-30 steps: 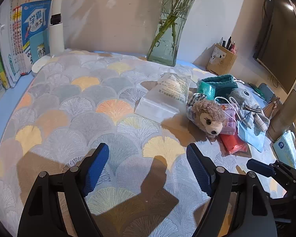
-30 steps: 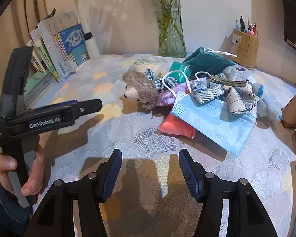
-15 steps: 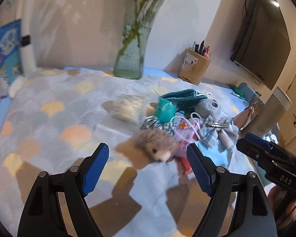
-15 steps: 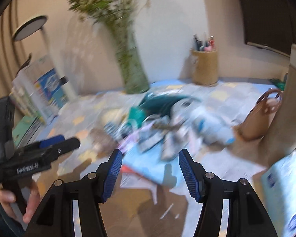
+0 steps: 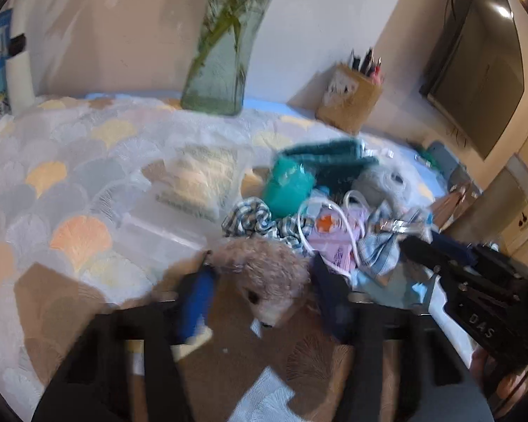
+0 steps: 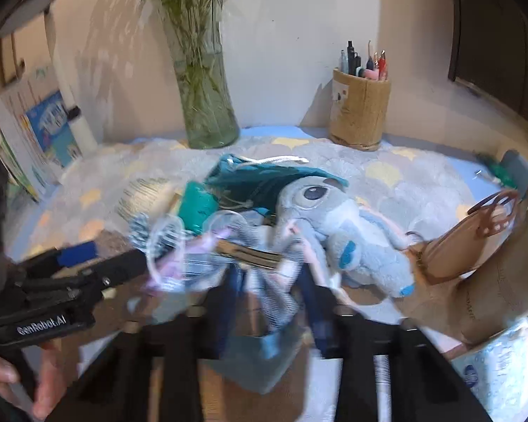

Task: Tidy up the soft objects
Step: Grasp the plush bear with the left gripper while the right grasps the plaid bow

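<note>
A heap of soft things lies on the patterned cloth. A brown hedgehog plush lies between the blue pads of my open left gripper, which stands around it without pinching it. My open right gripper straddles a plaid checked cloth at the front of the heap, above a blue face mask. Behind it lie a grey-blue plush, a teal pouch and a dark teal drawstring bag. Both views are blurred.
A glass vase with stems and a pen holder stand at the back wall. Books lean at the left. A brown handbag and a tissue pack sit at the right. A clear plastic packet lies left of the heap.
Both grippers have swung toward the heap and dropped close. The left now brackets the hedgehog plush; the right now straddles the plaid cloth. Both jaws stayed open.
</note>
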